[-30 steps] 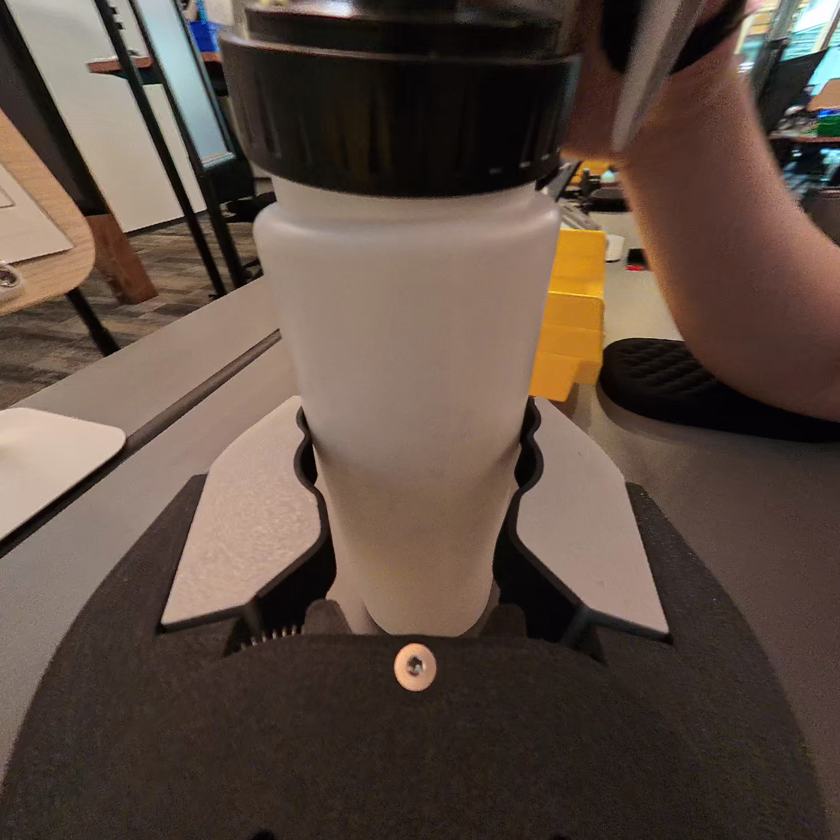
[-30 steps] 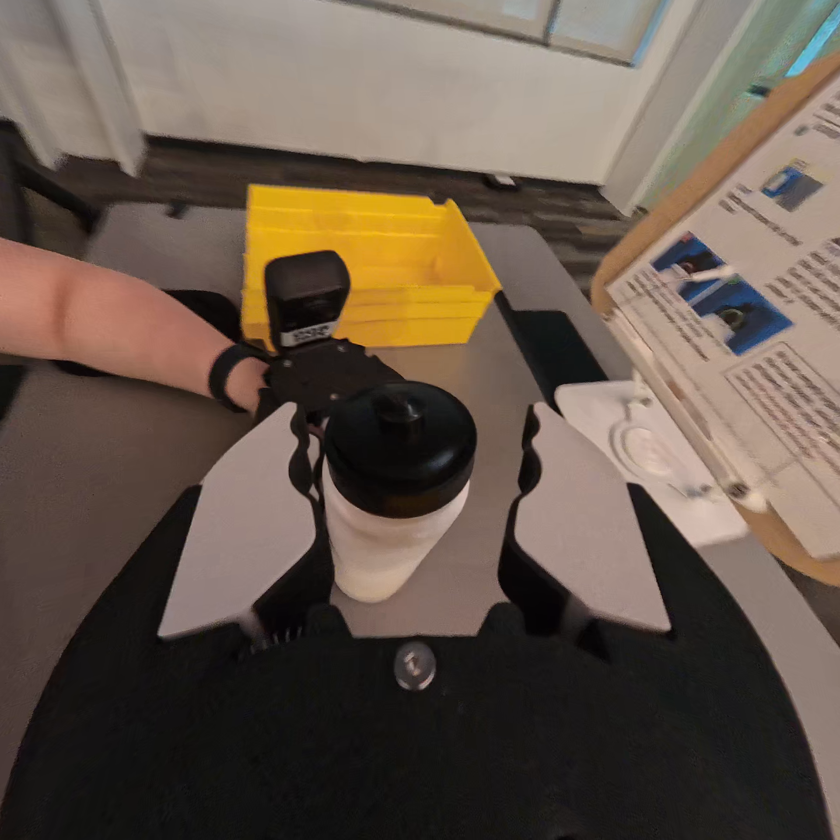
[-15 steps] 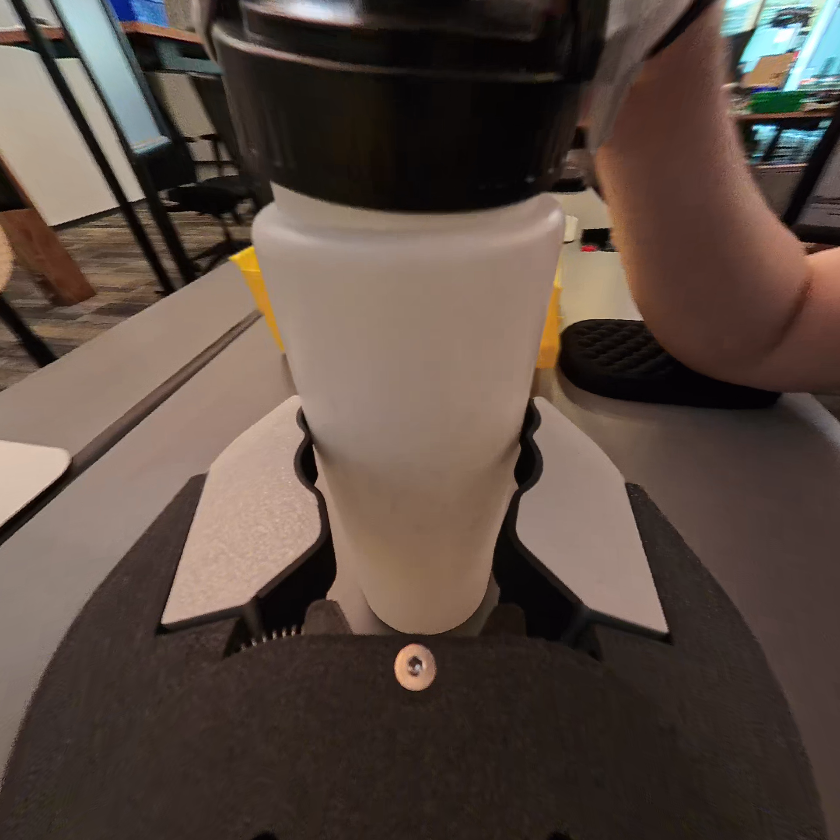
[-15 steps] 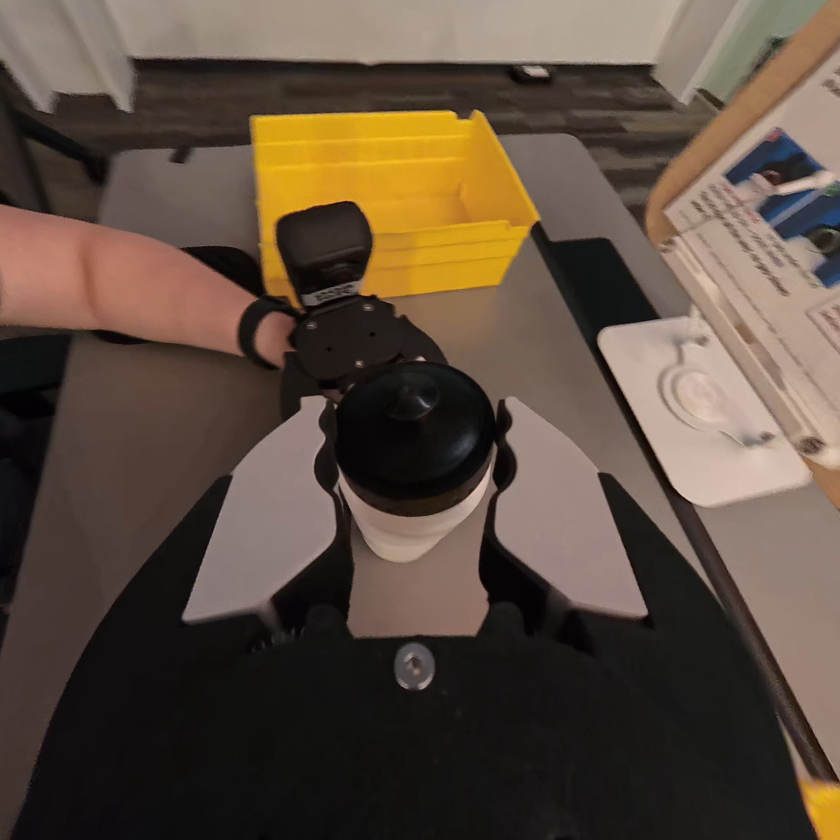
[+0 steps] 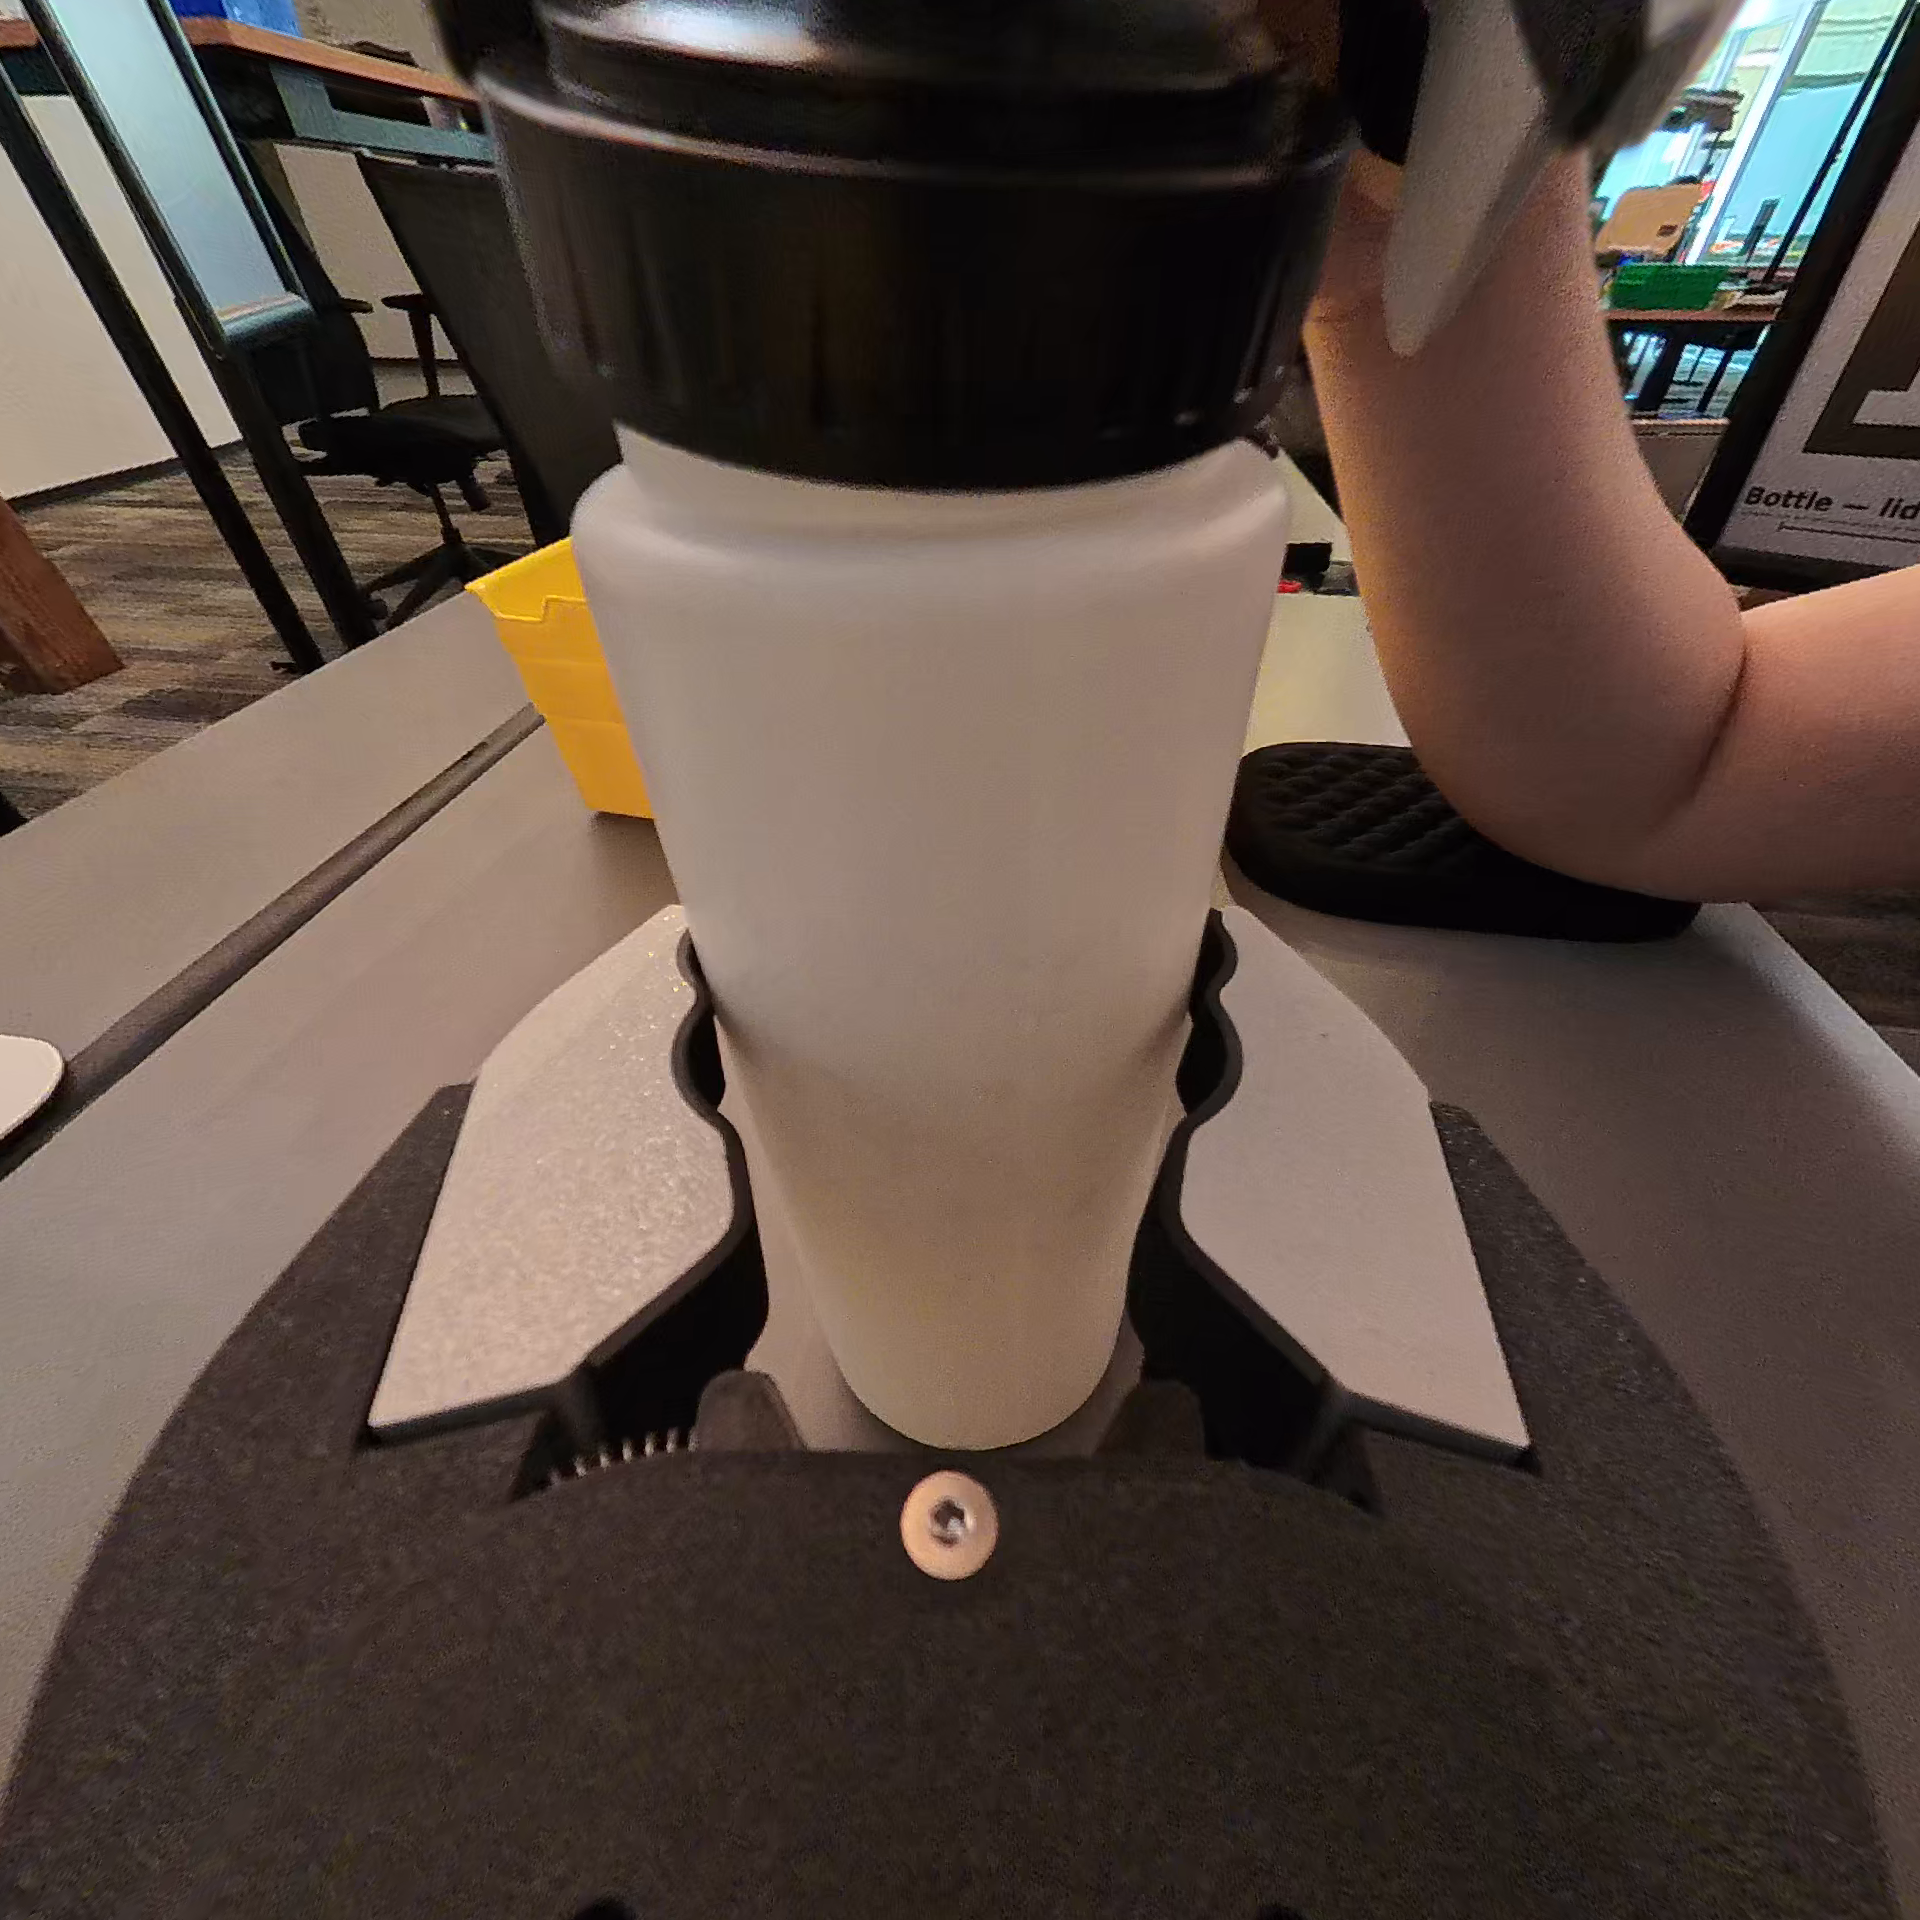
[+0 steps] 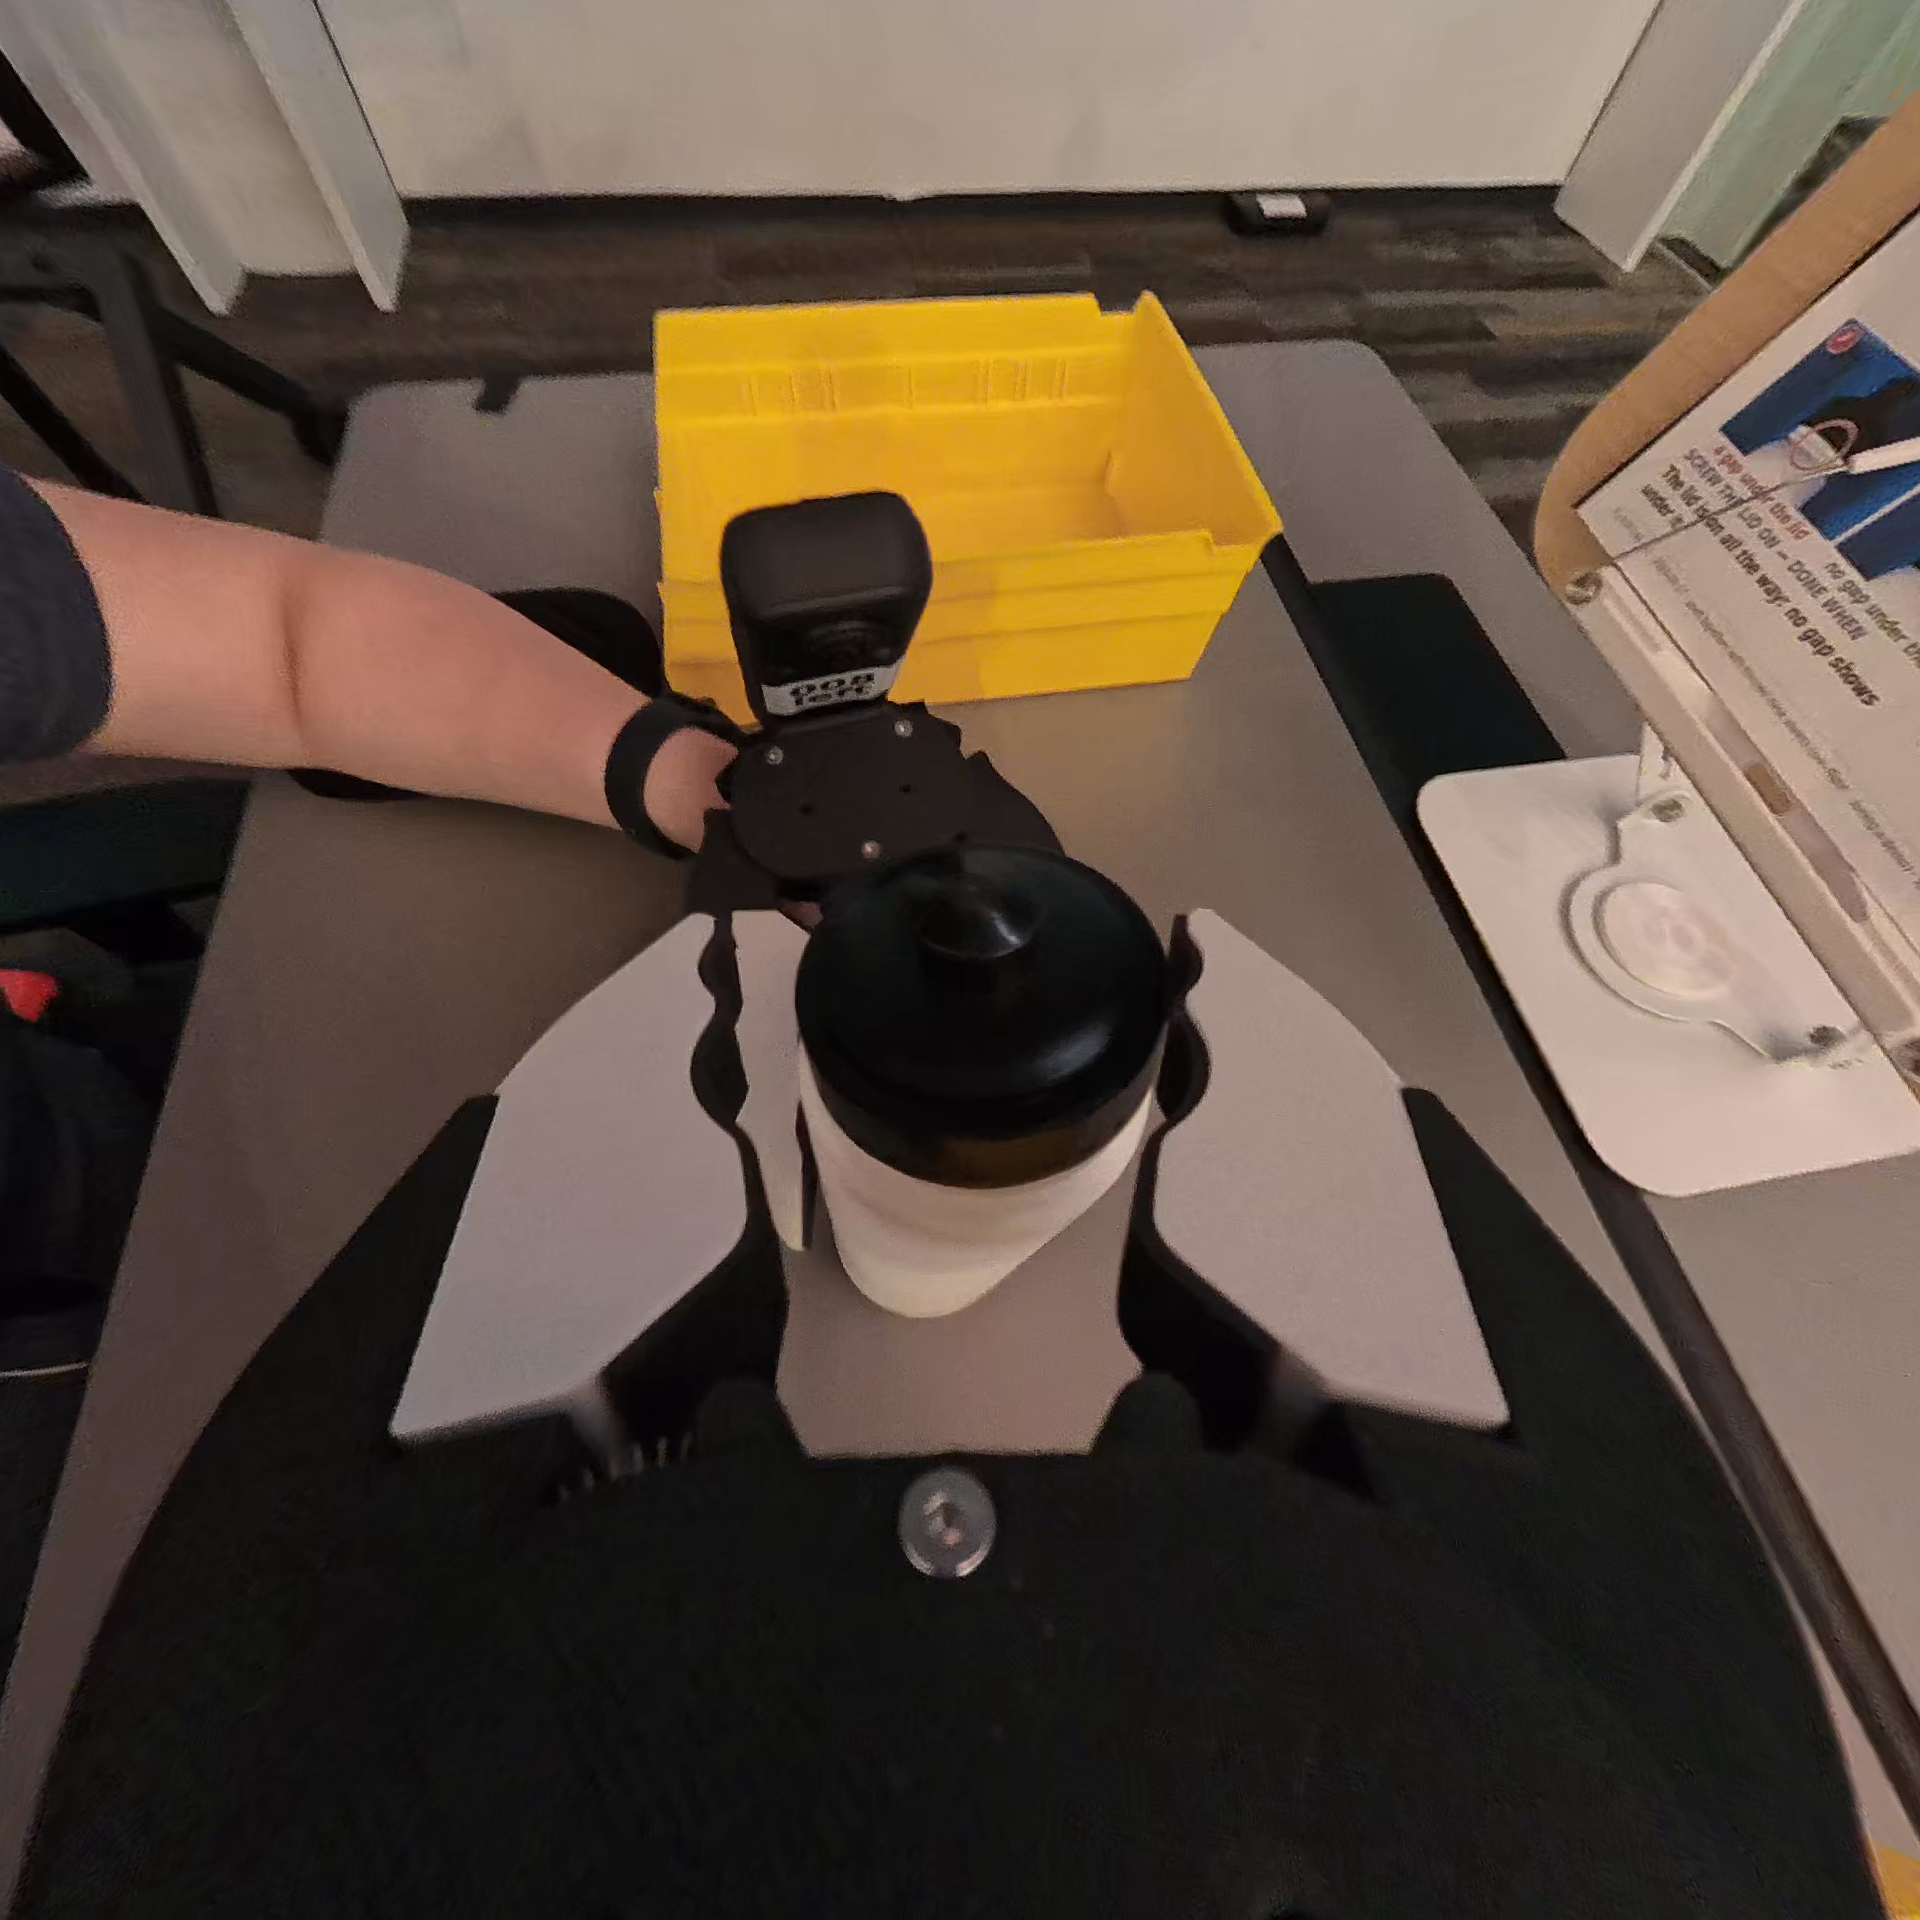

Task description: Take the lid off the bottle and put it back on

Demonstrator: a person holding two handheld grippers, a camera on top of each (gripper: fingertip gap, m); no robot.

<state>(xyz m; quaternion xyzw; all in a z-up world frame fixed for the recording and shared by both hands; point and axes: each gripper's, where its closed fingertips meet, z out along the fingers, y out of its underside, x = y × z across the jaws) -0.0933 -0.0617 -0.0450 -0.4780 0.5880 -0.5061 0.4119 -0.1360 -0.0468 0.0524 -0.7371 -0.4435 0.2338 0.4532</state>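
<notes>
Bottle (image 5: 935, 852) stands on the grey table (image 6: 436, 997), clamped low on its white body by our left gripper (image 5: 951, 1049). Right gripper (image 6: 951, 1049), closed around the black lid (image 6: 977, 1029) 0.5 s ago, now has a gap on its left side & touches only at right; we judge it is regripping between twists, lid not off yet.

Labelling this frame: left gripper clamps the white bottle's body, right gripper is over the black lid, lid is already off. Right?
Not quite: the lid is on the bottle, as the right wrist view shows. The left gripper does clamp the body, and the right gripper is over the lid.
</notes>
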